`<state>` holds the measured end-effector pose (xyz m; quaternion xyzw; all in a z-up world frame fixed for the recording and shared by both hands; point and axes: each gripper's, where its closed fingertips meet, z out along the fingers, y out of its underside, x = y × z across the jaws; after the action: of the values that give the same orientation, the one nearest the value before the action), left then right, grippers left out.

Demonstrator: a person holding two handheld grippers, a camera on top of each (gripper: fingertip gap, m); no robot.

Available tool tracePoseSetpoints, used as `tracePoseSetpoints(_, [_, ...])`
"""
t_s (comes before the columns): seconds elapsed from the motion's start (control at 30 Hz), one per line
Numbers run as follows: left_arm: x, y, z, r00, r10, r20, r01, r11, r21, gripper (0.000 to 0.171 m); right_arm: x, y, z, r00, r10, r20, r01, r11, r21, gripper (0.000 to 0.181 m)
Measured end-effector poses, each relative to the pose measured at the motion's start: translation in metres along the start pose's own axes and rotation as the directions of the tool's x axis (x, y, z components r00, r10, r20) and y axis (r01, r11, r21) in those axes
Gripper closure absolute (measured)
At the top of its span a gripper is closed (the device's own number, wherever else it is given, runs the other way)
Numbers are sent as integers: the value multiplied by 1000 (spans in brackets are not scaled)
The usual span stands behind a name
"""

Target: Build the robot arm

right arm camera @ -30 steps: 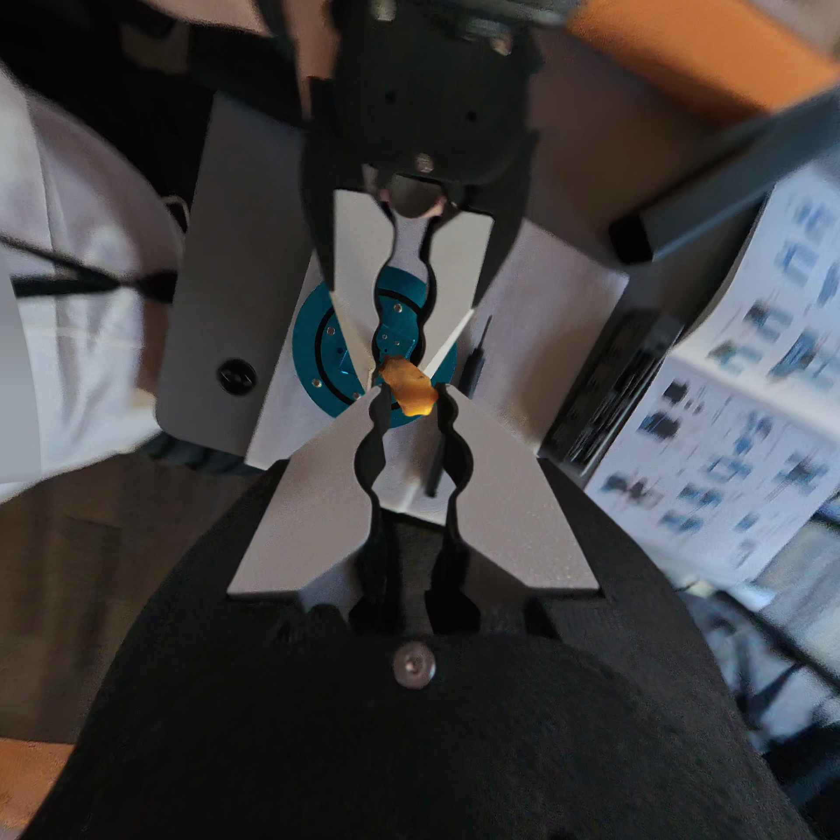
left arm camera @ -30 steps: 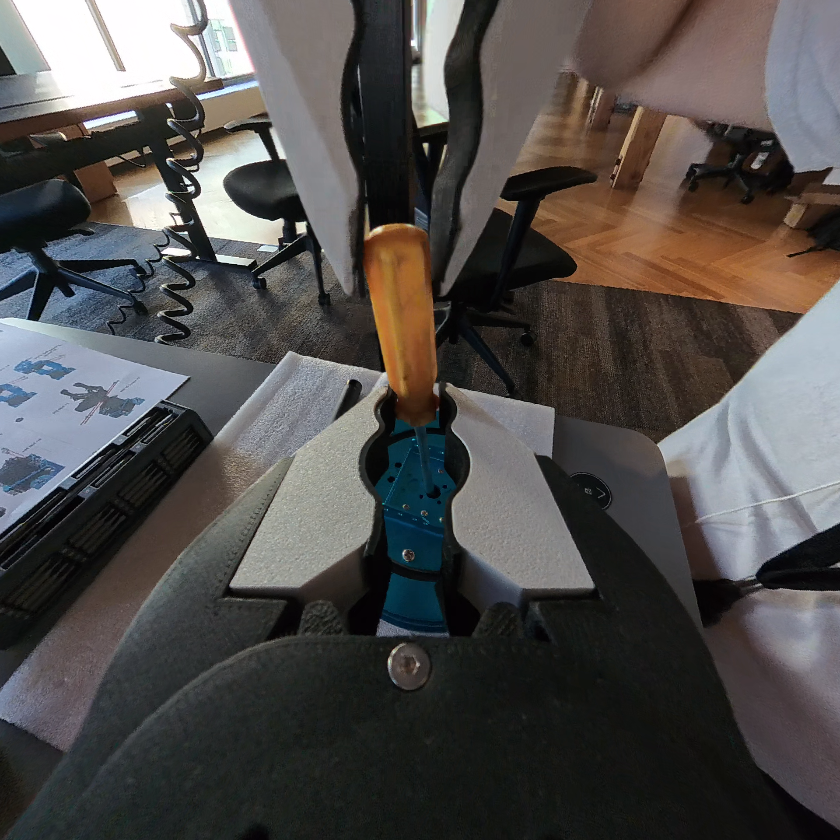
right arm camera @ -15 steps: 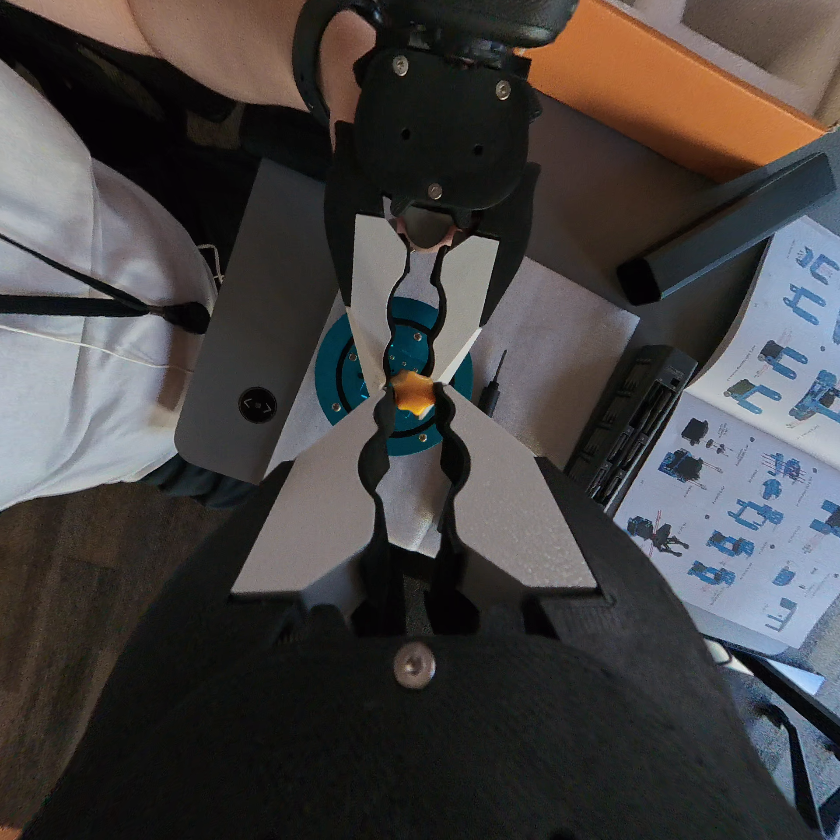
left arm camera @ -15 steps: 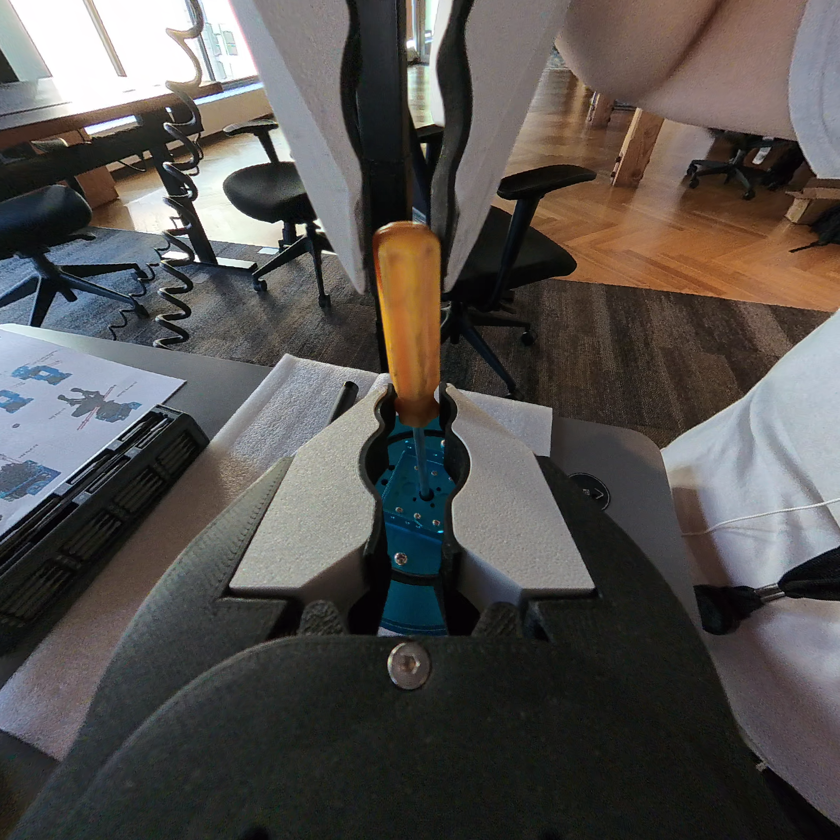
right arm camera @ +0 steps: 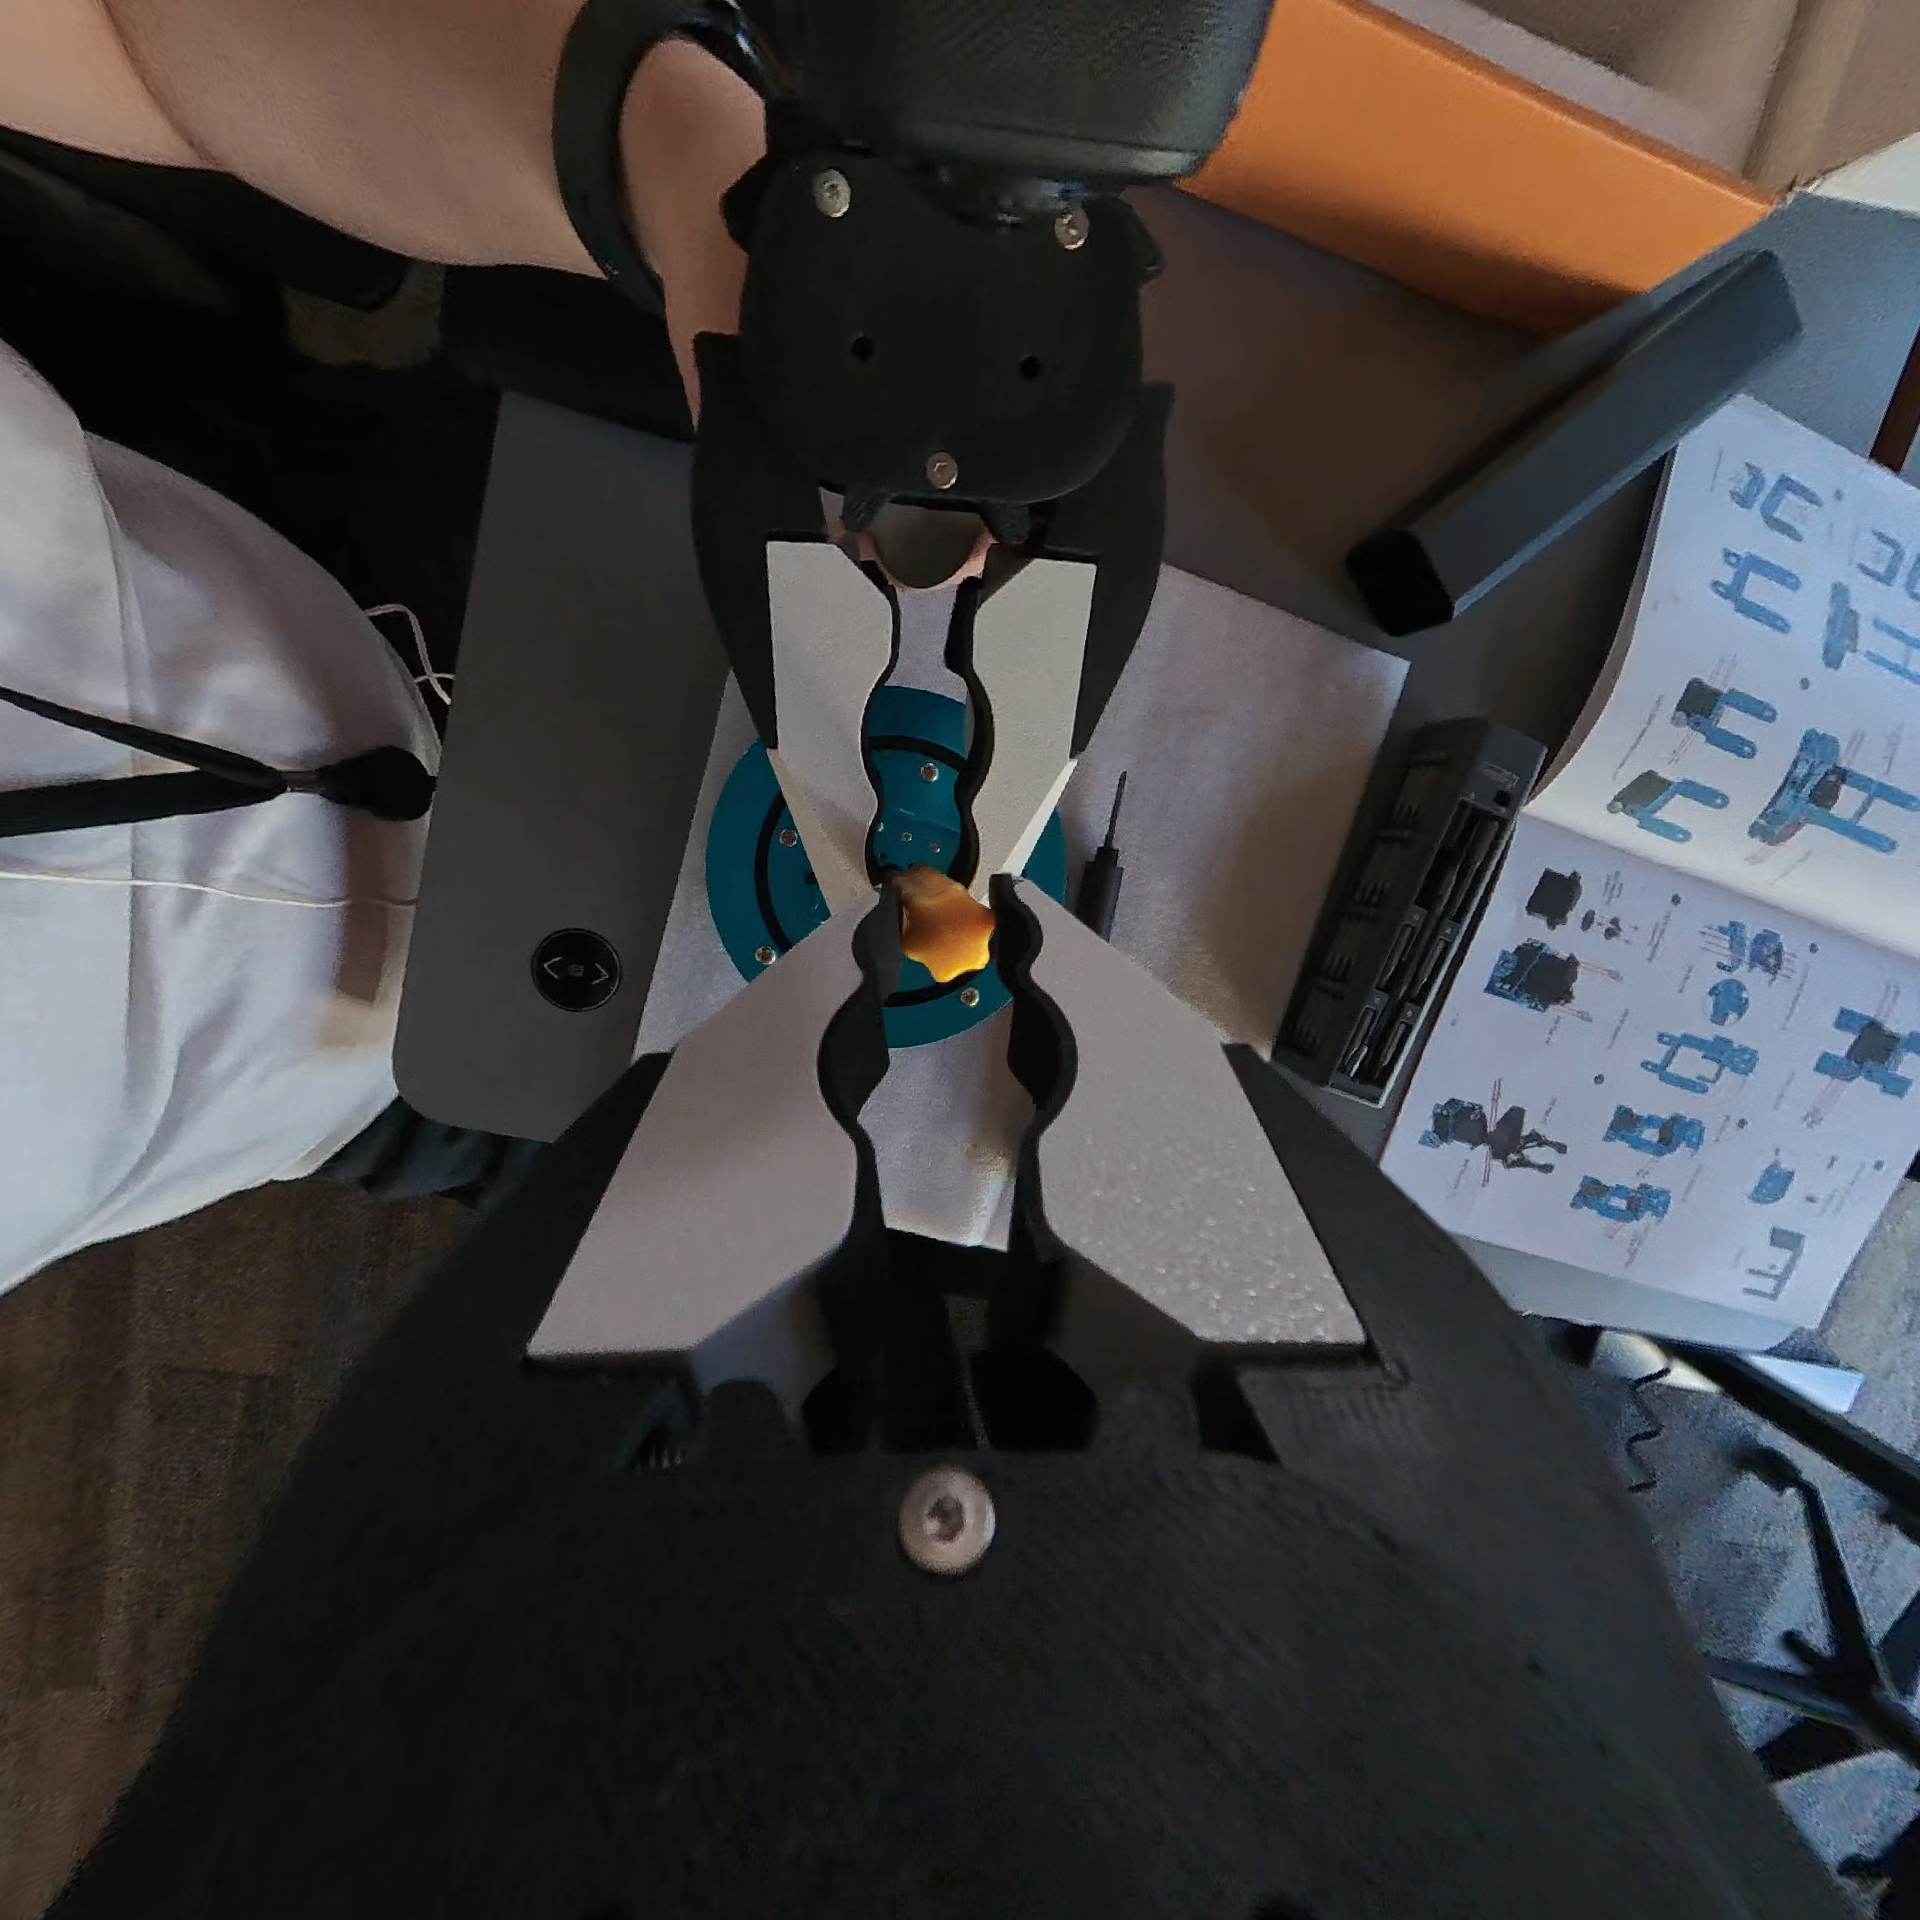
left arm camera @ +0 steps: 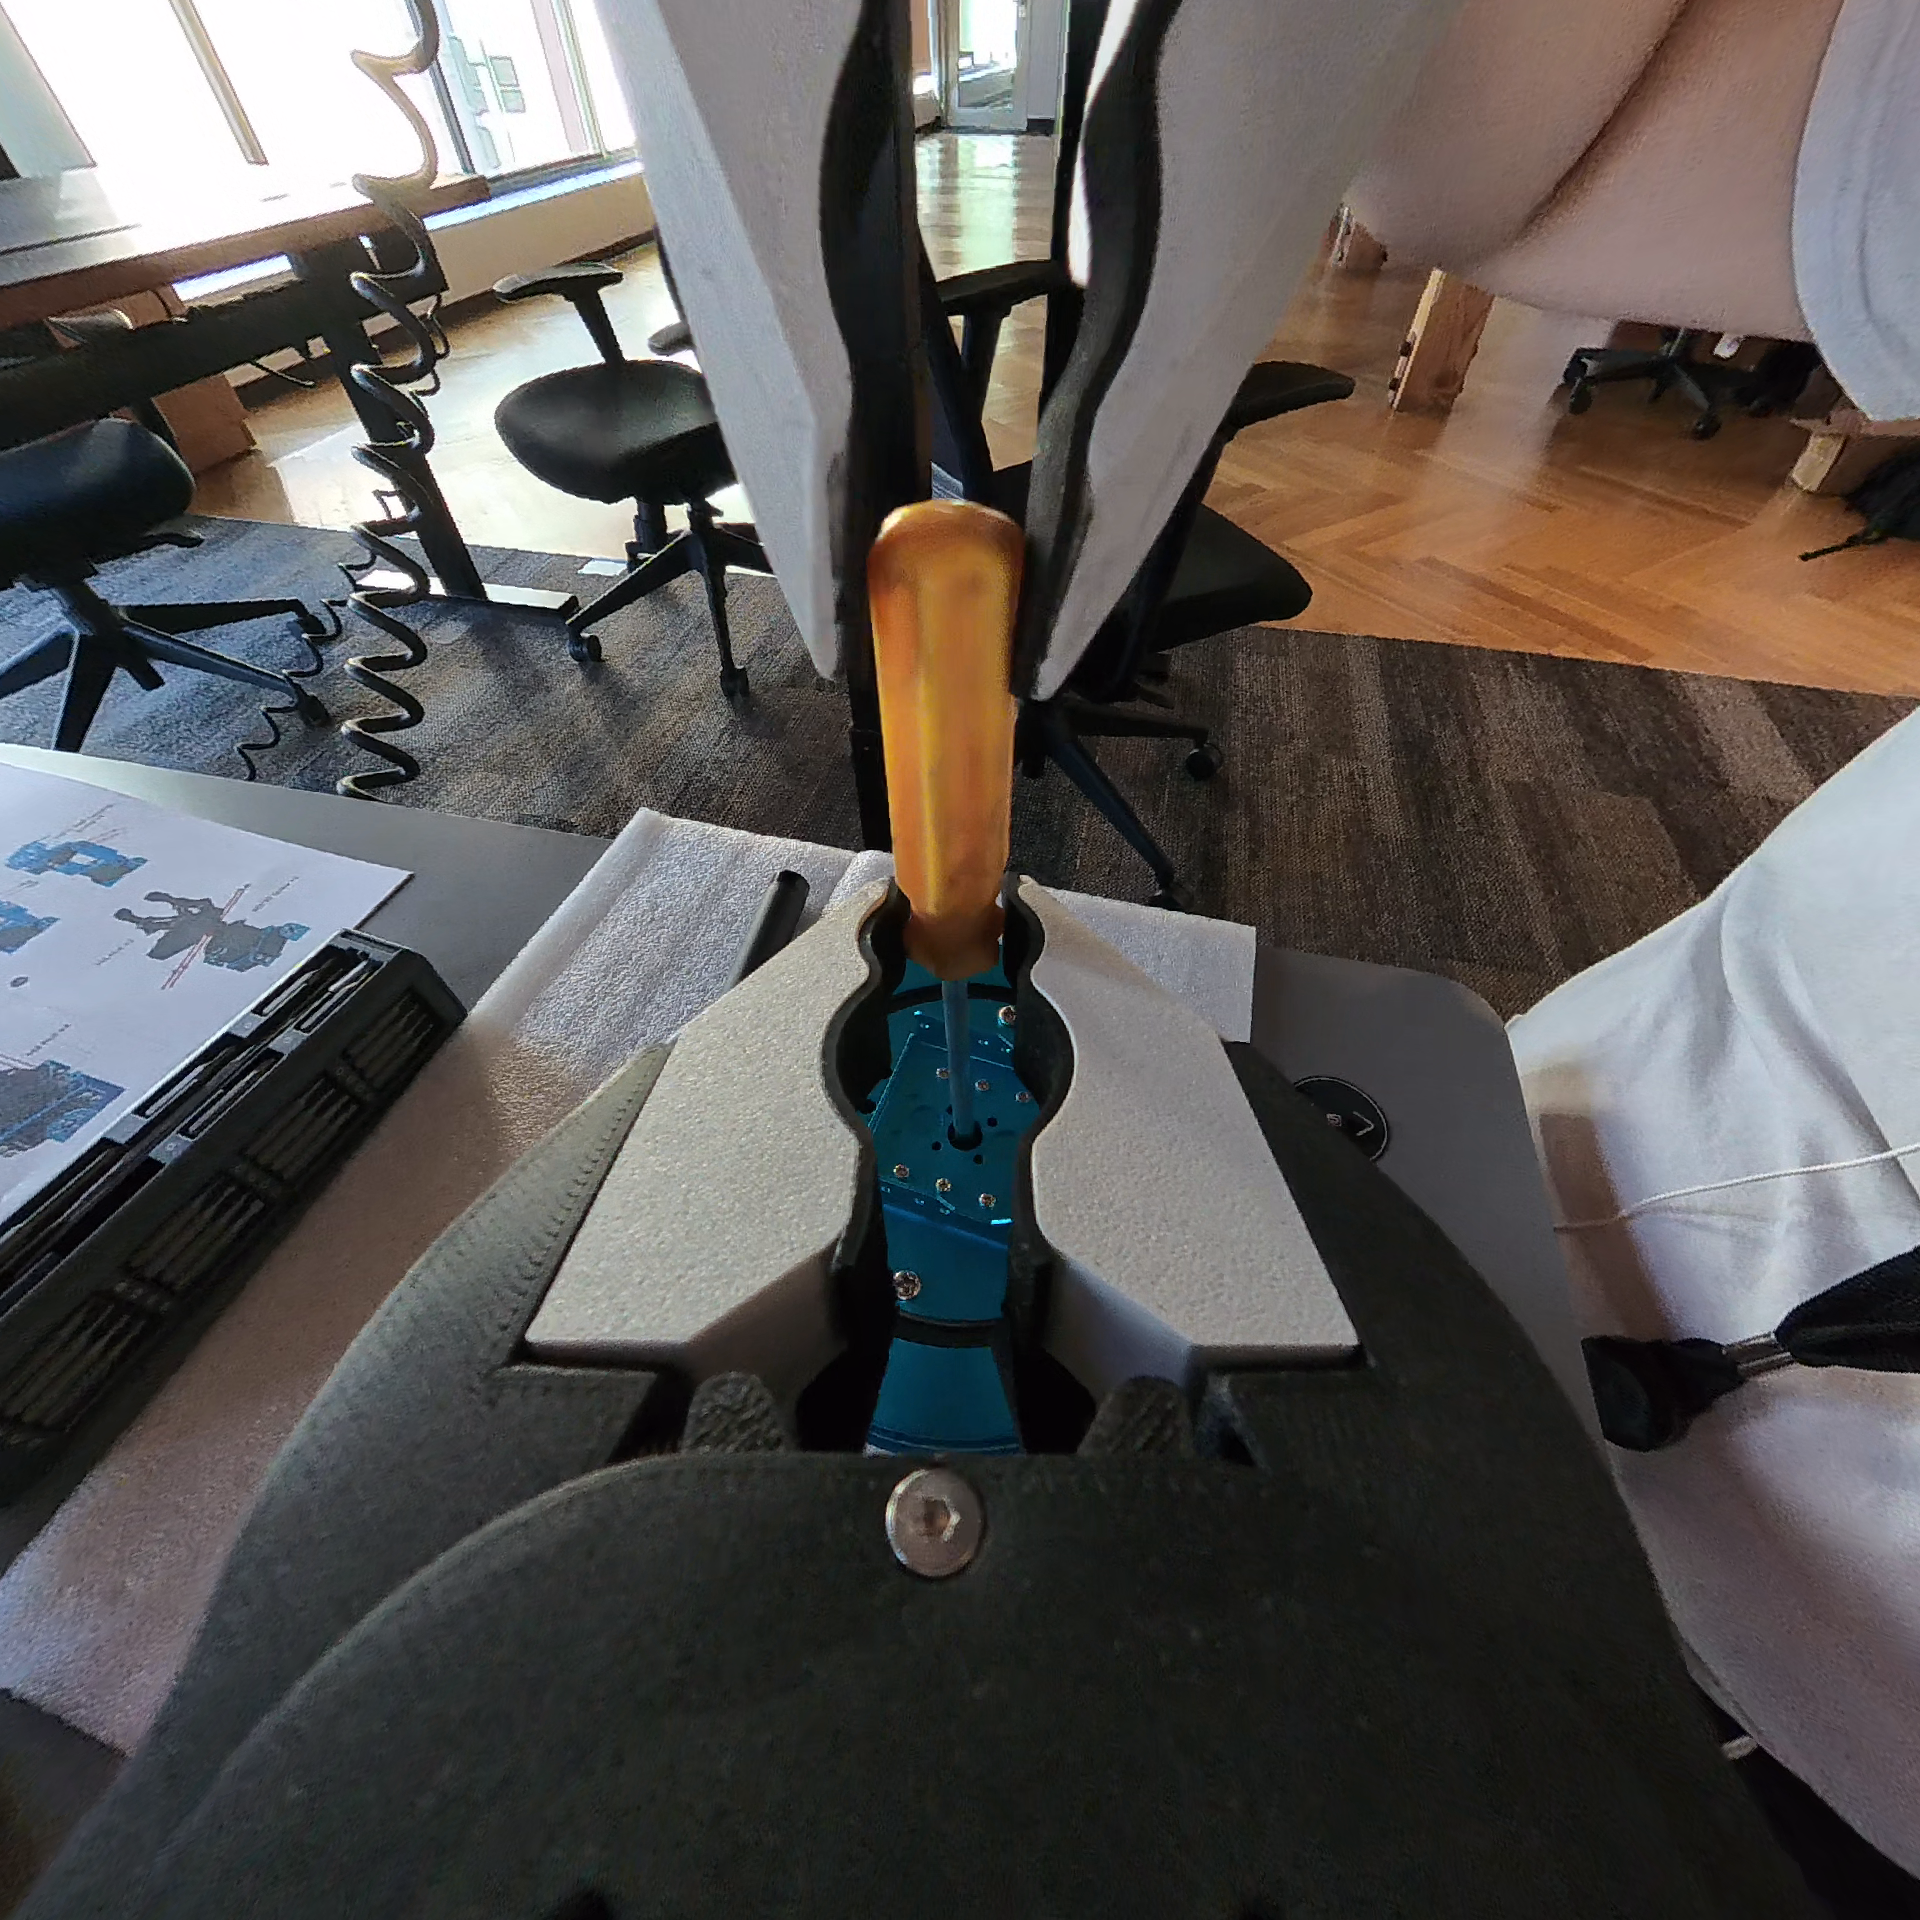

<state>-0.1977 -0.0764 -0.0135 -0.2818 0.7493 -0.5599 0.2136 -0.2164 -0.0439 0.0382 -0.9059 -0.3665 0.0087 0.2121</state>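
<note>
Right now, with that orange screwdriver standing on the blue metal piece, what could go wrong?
1. The amber-handled screwdriver is pinched only near its top by the right gripper, so its thin shaft might slip out of the hole.
2. The left gripper clamps the blue metal bracket on its round blue base; a sideways push could twist it on the white foam sheet.

Printed sheet: right side of the right wrist view, far left of the left wrist view; blue part drawings with tiny captions, too small to read.
Round black badge: left of centre on the grey plate; one small white symbol, no words.
Elsewhere: nothing readable.
</note>
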Motion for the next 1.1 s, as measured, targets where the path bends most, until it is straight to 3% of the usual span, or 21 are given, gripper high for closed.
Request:
tracePoseSetpoints(0.13, [-1, 0, 1, 1000, -5, 7, 5, 1000, -1, 154, 4, 3, 1, 942, 326, -82, -330, 943, -42, 165])
tracePoseSetpoints(0.17, [0, 0, 1, 1000, -4, -1, 4, 1000, -1, 154, 2, 3, 1, 930, 350, -113, -357, 933, -42, 165])
tracePoseSetpoints(0.27, [2, 0, 2, 1000, 11, -3, -11, 1000, -5, 154, 1, 3, -1, 965, 217, -146, -228, 972, -65, 164])
tracePoseSetpoints(0.4, [2, 0, 3, 1000, 4, -9, -4, 1000, -1, 154, 4, 2, -1, 999, 39, -27, -40, 999, -26, 150])
tracePoseSetpoints(0.5, [1, 0, 3, 1000, 3, -5, -3, 1000, -1, 154, -2, 2, 0, 996, -21, 83, 22, 1000, -10, 163])
tracePoseSetpoints(0.6, [0, 0, 3, 1000, -5, -2, 5, 1000, 2, 154, 0, 3, 1, 994, 79, 77, -75, 996, -49, 163])
tracePoseSetpoints(0.7, [-5, 2, 4, 999, -6, 31, 6, 1000, -9, 155, 10, 1, 3, 921, 386, -58, -388, 920, -44, 163])
tracePoseSetpoints(0.83, [0, 2, 6, 1000, 15, 17, -15, 1000, -17, 156, 4, 0, 1, 929, 337, -154, -342, 940, -7, 163])
tracePoseSetpoints(0.9, [1, 2, 6, 1000, 13, 13, -13, 1000, -14, 156, 2, 0, -1, 949, 299, -100, -296, 954, 44, 160])
tracePoseSetpoints(0.97, [1, 2, 6, 1000, 10, 10, -10, 1000, -13, 156, 2, -3, -5, 969, 248, -17, -243, 960, 140, 134])
tracePoseSetpoints(1.1, [3, 2, 6, 1000, 12, 3, -12, 1000, -9, 156, 3, -16, -16, 981, 147, 127, -189, 869, 457, 138])
